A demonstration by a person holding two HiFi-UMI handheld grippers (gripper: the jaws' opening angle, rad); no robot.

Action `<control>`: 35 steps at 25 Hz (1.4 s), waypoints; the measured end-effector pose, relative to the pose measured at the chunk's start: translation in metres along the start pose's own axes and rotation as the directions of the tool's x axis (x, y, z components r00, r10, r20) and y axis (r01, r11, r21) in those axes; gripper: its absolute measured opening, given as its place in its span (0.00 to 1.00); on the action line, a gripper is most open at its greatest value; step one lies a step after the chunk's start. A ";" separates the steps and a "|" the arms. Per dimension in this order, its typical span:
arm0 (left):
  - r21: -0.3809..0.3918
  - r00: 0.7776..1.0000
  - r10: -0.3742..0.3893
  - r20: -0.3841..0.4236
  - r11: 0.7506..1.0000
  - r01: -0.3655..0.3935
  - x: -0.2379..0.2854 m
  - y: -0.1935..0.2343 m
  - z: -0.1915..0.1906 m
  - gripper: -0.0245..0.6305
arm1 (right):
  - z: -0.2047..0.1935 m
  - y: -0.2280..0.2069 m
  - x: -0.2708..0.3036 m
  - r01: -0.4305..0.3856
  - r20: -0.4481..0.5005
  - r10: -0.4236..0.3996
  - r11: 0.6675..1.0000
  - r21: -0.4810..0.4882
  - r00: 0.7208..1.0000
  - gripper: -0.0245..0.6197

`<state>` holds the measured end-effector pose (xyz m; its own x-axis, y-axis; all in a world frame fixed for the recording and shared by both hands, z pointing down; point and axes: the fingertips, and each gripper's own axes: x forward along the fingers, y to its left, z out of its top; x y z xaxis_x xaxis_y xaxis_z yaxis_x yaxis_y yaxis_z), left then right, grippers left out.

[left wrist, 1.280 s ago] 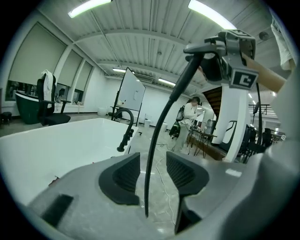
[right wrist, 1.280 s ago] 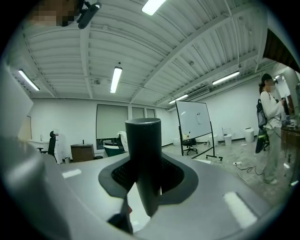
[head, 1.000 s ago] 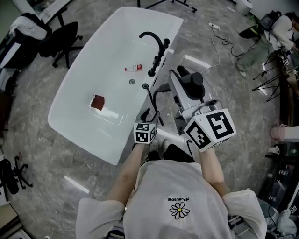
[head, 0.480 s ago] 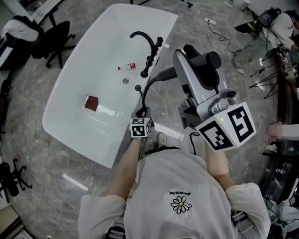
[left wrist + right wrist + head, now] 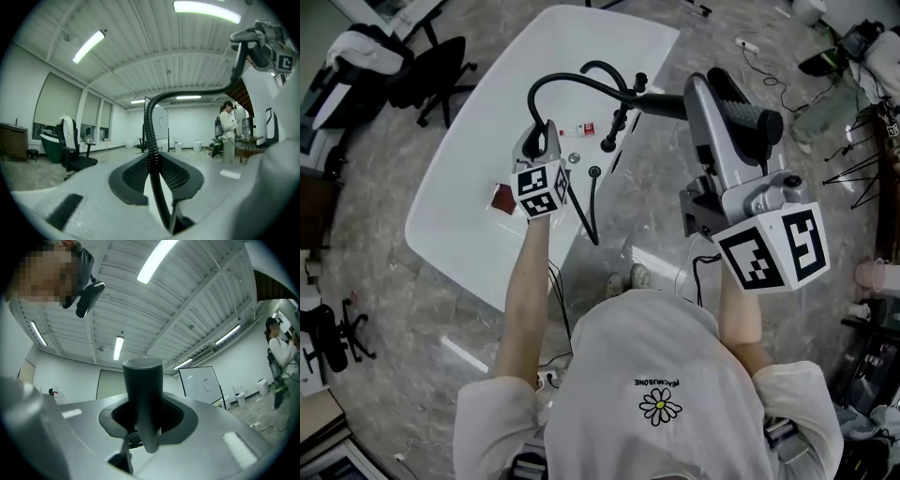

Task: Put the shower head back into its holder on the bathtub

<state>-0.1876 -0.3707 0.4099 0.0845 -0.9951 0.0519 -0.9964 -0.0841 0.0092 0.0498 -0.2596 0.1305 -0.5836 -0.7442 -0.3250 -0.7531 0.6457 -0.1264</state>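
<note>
Head view, both grippers raised over the white bathtub [image 5: 459,216]. The right gripper [image 5: 697,92] has its jaws set wide but pressed on the black shower head [image 5: 661,105], whose stem runs out past the jaw tips. The right gripper view shows that stem filling the gap between the jaws. The left gripper [image 5: 540,139] has just been closing its jaws, and they now pinch the ribbed black hose [image 5: 581,81] at a narrow setting. From there the hose arcs across to the shower head beyond the right jaws. The holder should be among the black fittings [image 5: 609,141] on the tub rim, below and between the two sets of jaws and well apart from the shower head. Which fitting it is cannot be told from here.

Likely faults, as judged from where I stand:
- The hose arc passes just beside the curved spout [image 5: 602,67]. Lowering the right jaws could hook the loop on it and stop the shower head short of the holder.
- The left jaws grip a slick, ribbed hose, so a pull from the right side could drag it through the pads.
- The right jaws hold a smooth round stem, and hose tension could twist it off line with the holder.
</note>
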 end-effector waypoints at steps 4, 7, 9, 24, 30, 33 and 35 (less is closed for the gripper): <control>0.047 0.987 0.010 0.162 0.999 -0.017 0.003 0.013 0.083 0.14 | 0.004 -0.009 -0.007 0.015 0.023 -0.015 0.999 0.030 1.000 0.20; 0.094 0.969 -0.007 0.248 0.995 -0.017 0.003 0.011 0.134 0.14 | 0.008 -0.013 -0.010 0.015 0.040 -0.017 0.999 0.046 0.999 0.20; 0.122 0.954 -0.021 0.299 0.992 -0.016 0.002 0.008 0.164 0.14 | 0.010 -0.012 -0.011 0.009 0.050 -0.012 0.998 0.057 0.999 0.20; 0.202 0.961 -0.133 0.241 0.976 0.084 0.025 -0.042 0.163 0.14 | -0.005 -0.015 -0.010 0.022 0.037 -0.023 0.999 0.044 0.999 0.20; 0.217 0.966 -0.097 0.242 0.975 0.044 0.025 -0.042 0.162 0.14 | -0.013 -0.038 -0.007 0.026 0.022 -0.028 0.994 0.108 0.999 0.20; 0.299 0.964 -0.095 0.248 0.954 0.017 0.019 -0.043 0.180 0.14 | -0.016 -0.044 -0.003 0.003 0.023 -0.006 0.988 0.154 1.000 0.20; 0.351 0.969 -0.087 0.231 0.936 0.001 0.016 -0.039 0.184 0.14 | -0.017 -0.043 0.001 -0.017 0.026 0.013 0.987 0.158 1.000 0.20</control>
<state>-0.1479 -0.3931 0.2268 0.1675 -0.9691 -0.1809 -0.9347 -0.0978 -0.3416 0.0764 -0.2905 0.1512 -0.5852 -0.7308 -0.3513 -0.6856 0.6773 -0.2668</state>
